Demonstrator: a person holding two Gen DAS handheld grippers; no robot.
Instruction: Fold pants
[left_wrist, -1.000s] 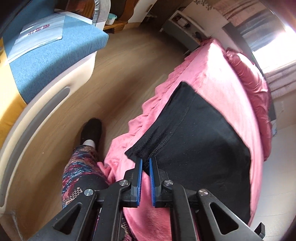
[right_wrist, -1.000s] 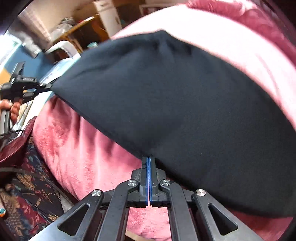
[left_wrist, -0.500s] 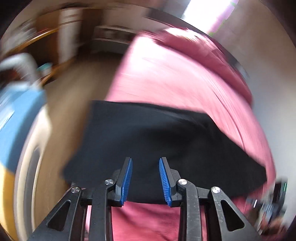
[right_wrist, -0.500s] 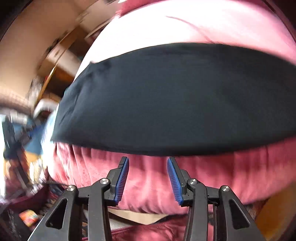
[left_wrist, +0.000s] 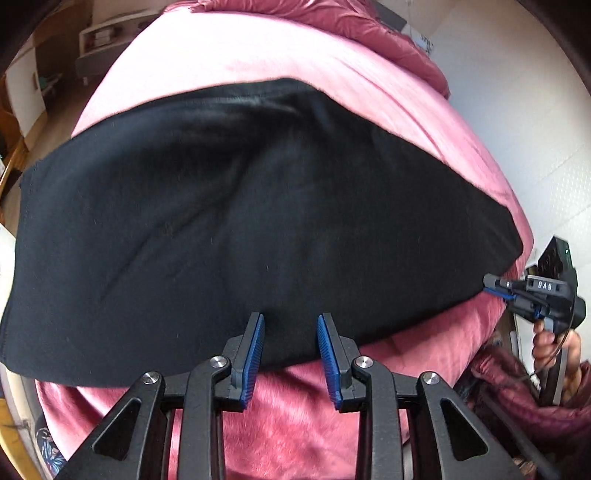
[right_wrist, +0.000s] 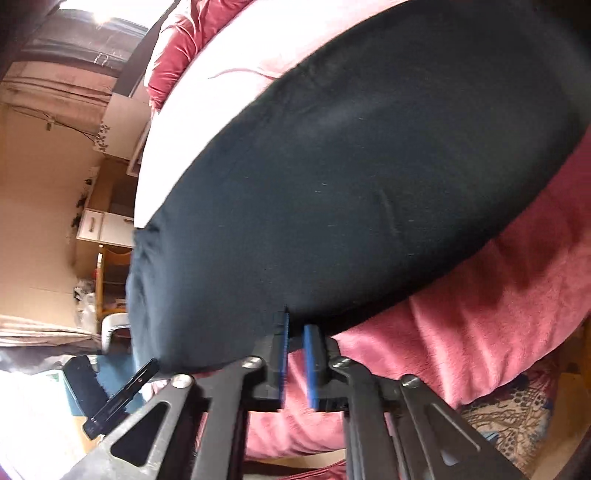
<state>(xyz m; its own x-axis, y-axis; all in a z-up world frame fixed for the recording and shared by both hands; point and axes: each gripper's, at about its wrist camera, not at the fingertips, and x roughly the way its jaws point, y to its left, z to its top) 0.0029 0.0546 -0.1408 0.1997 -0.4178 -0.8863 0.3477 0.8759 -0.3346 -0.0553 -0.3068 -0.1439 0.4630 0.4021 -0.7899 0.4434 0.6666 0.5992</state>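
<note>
The left gripper (left_wrist: 290, 317) hangs with its blue pads apart and nothing between them. Its tips sit just over the near edge of the pants (left_wrist: 258, 203). A second ago it was clamped on a corner of that cloth, so it has let go and rolled round to face the garment squarely.

The right gripper (right_wrist: 295, 321) has opened and drawn in again since then. Its pads are now all but together at the near edge of the pants, towards their right end. The picture is blurred, and I cannot tell whether any cloth is pinched between them. A hand (left_wrist: 546, 343) holds it off to the side.

The pants lie as one broad black slab spread flat on the pink blanket (left_wrist: 295, 406) that covers the bed, close to its near side.

I judge that one fold has just been laid down and released. The slab looks wide, so a further fold probably remains, and both grippers seem placed to take fresh holds.
</note>
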